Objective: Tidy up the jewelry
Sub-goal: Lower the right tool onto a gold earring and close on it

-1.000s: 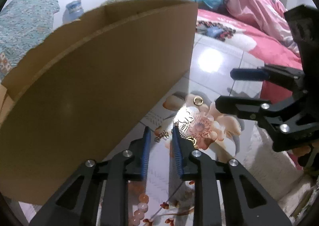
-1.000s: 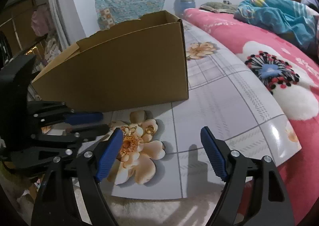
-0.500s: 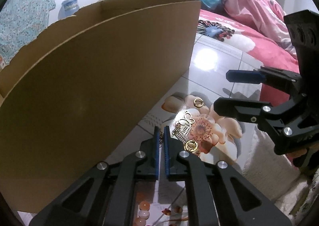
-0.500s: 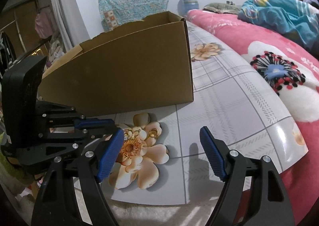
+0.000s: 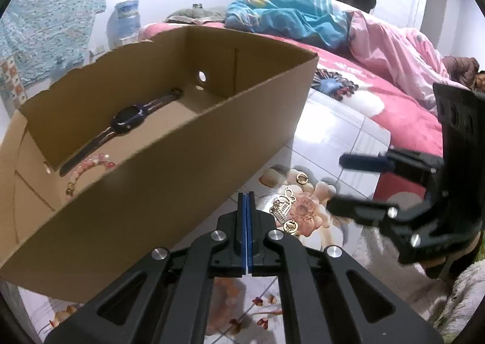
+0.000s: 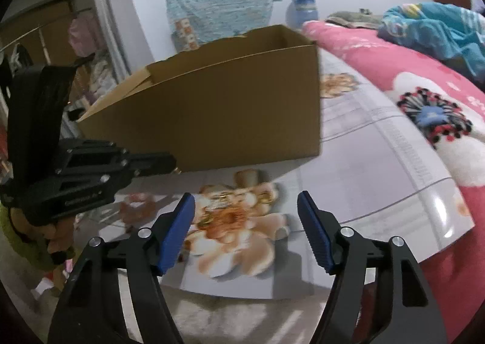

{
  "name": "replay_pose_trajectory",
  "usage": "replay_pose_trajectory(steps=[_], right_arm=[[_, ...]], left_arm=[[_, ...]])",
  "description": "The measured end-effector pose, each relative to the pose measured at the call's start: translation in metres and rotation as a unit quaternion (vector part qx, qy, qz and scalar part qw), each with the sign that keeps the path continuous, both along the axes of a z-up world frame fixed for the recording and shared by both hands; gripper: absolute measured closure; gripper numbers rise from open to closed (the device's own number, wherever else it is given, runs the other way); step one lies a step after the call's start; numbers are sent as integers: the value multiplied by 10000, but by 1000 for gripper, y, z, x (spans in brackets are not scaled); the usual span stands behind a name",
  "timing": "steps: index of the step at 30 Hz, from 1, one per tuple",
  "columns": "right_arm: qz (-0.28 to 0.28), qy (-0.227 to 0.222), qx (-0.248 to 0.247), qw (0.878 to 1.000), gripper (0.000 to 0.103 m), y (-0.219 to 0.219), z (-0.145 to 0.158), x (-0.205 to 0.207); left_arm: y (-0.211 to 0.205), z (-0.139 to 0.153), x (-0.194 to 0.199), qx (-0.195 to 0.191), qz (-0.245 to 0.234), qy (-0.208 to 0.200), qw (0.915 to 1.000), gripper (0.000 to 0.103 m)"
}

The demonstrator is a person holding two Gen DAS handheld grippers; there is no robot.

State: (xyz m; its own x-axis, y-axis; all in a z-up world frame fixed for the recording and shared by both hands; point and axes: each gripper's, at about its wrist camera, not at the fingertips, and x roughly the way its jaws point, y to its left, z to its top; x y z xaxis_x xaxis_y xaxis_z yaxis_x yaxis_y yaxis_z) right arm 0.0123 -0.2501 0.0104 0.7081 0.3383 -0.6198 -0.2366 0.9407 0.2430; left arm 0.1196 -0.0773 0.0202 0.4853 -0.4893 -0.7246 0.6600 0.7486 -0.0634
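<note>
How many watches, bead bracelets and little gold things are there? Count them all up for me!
Watch: 1, in the cardboard box
Pink bead bracelet: 1, in the box too
Gold rings: 2, on the flowery mat
Gold charms: 2, bunched together, so hard to separate
Total: 6

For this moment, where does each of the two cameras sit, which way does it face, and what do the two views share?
Left wrist: rides the left gripper, jaws shut, looking down over the cardboard box rim at the watch and pink bead bracelet inside; the right gripper shows at right.
Right wrist: rides the right gripper, jaws open, facing the box's outer wall and the flowered mat; the left gripper shows at left.
Shared: the box, the gold pieces on the mat, the pink bed, each other's gripper.
</note>
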Motion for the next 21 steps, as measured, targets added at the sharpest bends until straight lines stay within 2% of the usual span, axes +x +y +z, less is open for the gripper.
replay_pose_trajectory(steps=[3,10,15,21], right_arm=[[158,139,-41,9998,52,14,-5,3],[225,360,-476,9980,79,41,-19,13],[247,382,-606,9971,88,47,-19,16],[284,371,-915,9947,88,57,-18,23]], left_arm=[[4,1,-2,-50,66,-10,10000,103],[7,-1,-3,-75,97,-32,9999,103],[9,-3,-2,-111,104,-4,9999,103],[10,-5,-1,-160,96,27,9998,103]])
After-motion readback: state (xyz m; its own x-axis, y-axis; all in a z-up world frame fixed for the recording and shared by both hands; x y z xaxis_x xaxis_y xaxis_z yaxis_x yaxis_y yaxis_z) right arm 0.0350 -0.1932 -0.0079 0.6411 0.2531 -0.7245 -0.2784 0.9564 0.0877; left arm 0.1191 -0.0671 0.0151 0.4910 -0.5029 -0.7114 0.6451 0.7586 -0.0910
